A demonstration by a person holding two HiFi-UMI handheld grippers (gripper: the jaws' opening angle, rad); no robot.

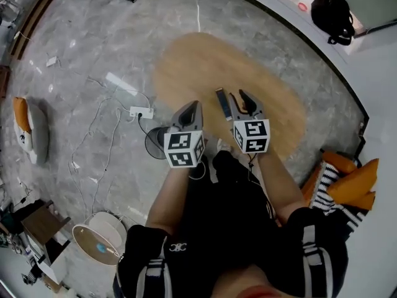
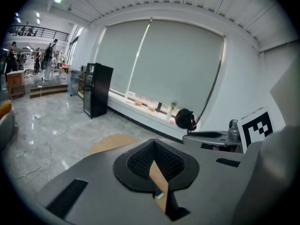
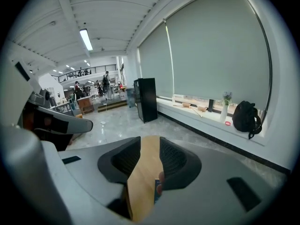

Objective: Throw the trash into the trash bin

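Observation:
My left gripper is held over my lap and points out across the floor. Its jaws meet at the tips with nothing between them, and in the left gripper view only a thin wedge of floor shows through. Beside it, my right gripper stands open; in the right gripper view the wood-coloured floor fills the gap and nothing is held. No piece of trash shows in any view. A dark round mesh thing, a bin or a fan, stands on the floor just left of the left gripper.
The grey marble floor has a wood-coloured oval patch ahead. A power strip and cables lie to the left. White round containers stand at lower left, orange cushions at right. A black backpack sits on the window ledge.

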